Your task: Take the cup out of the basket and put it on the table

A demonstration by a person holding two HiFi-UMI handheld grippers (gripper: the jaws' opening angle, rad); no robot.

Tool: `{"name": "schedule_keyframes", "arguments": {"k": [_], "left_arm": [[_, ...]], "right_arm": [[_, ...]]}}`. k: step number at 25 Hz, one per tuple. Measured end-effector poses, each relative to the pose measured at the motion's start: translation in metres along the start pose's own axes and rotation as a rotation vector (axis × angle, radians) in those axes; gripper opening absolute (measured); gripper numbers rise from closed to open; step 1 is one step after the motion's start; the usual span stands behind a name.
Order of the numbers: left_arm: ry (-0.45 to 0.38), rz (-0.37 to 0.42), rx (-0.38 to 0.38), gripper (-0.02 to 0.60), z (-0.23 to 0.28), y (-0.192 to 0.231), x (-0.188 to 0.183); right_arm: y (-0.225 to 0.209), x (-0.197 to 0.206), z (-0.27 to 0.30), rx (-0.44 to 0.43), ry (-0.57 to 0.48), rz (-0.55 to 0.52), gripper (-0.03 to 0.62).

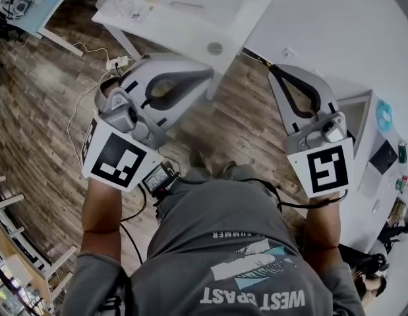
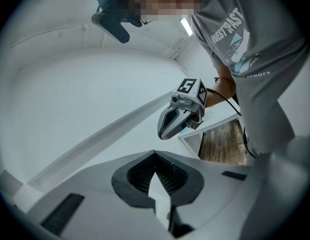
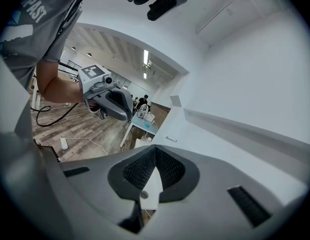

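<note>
No cup or basket shows in any view. My left tool and right tool are both closed and empty, held up at my chest, the white worktop far ahead. Reaching in with closed tools would likely knock the cup over.

The white table ran off the top edge; the clutter on it was too blurred to name. Right of the table, my right gripper covered the hand holding it.
</note>
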State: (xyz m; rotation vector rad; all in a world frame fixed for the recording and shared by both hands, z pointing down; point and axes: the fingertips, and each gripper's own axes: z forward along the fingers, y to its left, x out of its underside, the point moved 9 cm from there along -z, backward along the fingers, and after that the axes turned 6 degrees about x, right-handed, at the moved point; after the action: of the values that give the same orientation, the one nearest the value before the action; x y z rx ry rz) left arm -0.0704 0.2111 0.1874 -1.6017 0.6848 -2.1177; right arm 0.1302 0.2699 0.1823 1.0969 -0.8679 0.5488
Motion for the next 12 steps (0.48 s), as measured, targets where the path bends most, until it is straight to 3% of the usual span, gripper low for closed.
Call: {"name": "schedule_keyframes", "arguments": {"k": [12], "left_arm": [[0.045,-0.052,0.0,0.008,0.043,0.033,0.029]], "right_arm": [[-0.046,0.033,0.041,-0.036,0.007,0.019,0.012]]}}
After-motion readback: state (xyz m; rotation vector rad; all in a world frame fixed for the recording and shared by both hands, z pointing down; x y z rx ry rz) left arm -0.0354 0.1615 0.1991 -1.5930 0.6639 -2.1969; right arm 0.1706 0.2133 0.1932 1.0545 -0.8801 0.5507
